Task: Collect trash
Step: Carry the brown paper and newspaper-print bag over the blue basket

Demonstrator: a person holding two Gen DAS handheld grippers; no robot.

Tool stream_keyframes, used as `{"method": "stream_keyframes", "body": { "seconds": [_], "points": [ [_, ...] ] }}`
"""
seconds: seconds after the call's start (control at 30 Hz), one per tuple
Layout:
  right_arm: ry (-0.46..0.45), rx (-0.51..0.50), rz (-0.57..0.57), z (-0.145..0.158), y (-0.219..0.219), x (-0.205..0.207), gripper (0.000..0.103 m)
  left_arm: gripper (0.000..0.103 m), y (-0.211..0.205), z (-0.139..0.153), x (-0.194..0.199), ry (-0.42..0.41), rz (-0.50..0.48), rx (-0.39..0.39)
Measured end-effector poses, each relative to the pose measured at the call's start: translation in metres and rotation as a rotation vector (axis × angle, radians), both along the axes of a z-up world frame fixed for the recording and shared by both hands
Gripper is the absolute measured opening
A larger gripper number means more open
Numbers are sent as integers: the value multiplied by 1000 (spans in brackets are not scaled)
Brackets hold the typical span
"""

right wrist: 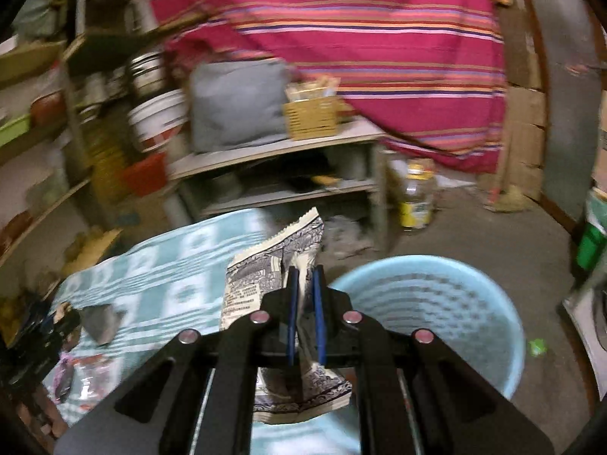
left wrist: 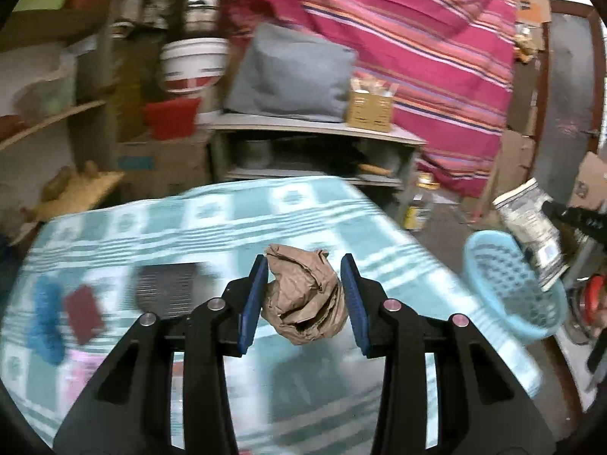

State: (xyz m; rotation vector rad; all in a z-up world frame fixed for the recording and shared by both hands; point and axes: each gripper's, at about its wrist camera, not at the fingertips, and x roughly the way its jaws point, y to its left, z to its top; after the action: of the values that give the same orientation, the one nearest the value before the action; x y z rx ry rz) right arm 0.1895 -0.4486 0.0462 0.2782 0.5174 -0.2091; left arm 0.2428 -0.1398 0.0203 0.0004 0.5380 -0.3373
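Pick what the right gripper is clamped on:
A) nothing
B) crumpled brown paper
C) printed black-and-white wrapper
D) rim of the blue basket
C: the right gripper is shut on the printed wrapper, next to the blue basket; the crumpled brown paper sits in the left gripper.

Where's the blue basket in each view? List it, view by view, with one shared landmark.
Left wrist: blue basket at the right edge, beside the table, under the printed wrapper.
Right wrist: basket at lower right, just right of the right gripper.
Shared landmark: striped red cloth hanging behind.
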Motion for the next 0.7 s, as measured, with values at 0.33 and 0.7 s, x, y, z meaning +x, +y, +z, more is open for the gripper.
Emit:
{"method": "stream_keyframes", "body": {
  "seconds": [0.33,0.7],
  "points": [
    [45,24,-134,-28,-96,-29,8,39,-167,-11,-14,16,-250,9],
    [65,19,-169,-43,-124,-35,8,59,-257,-26,6,89,-340,20]
  ]
}}
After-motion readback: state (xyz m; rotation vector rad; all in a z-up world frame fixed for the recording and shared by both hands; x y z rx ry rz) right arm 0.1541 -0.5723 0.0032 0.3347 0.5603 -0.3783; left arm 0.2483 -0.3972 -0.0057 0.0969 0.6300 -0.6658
